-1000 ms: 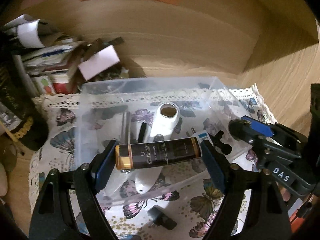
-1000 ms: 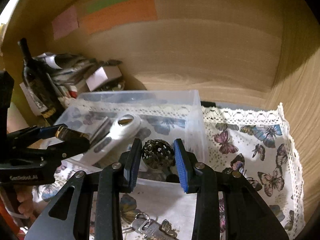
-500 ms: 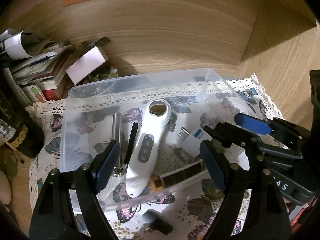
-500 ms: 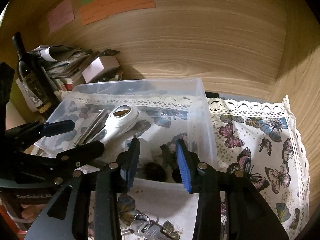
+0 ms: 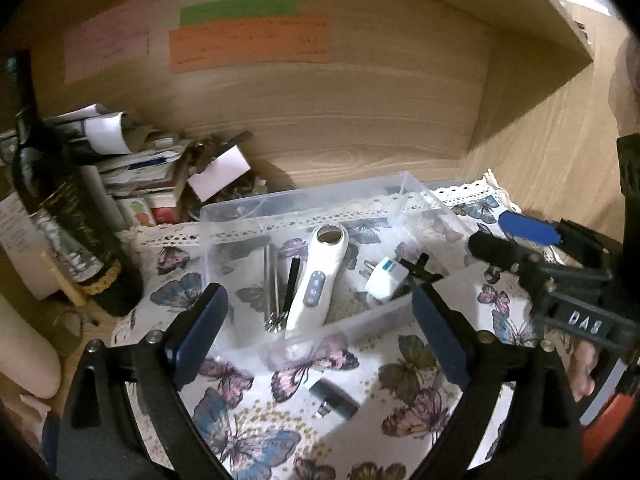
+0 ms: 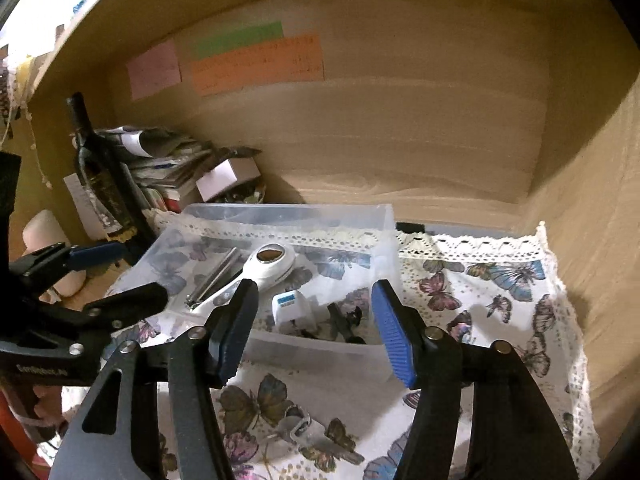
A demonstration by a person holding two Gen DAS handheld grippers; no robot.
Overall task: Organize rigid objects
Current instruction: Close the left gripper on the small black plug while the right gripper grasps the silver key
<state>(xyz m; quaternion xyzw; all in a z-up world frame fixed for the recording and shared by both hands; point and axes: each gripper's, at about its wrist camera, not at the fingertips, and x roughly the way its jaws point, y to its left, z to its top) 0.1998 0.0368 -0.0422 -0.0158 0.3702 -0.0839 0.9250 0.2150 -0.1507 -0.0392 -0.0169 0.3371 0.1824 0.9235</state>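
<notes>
Butterfly cloth (image 6: 500,304) covers the shelf. Nearest, keys (image 6: 308,434) lie below the right gripper (image 6: 316,330), a dark cap (image 5: 334,398) below the left gripper (image 5: 320,330); both grippers spread wide, holding nothing. Beyond them the clear bin (image 5: 424,196) holds a white device (image 5: 318,280), metal clippers (image 5: 273,284) and a plug (image 5: 384,280). Farther left stand a bottle (image 5: 60,208) and stacked papers (image 5: 132,160).

Clear bin (image 5: 320,204); white handheld device (image 5: 316,280); white plug (image 5: 384,280), blue label; cloth (image 6: 500,292) white, butterfly print, lace edge; orange note (image 5: 248,44), green note (image 5: 238,10), pink note (image 5: 106,46).
</notes>
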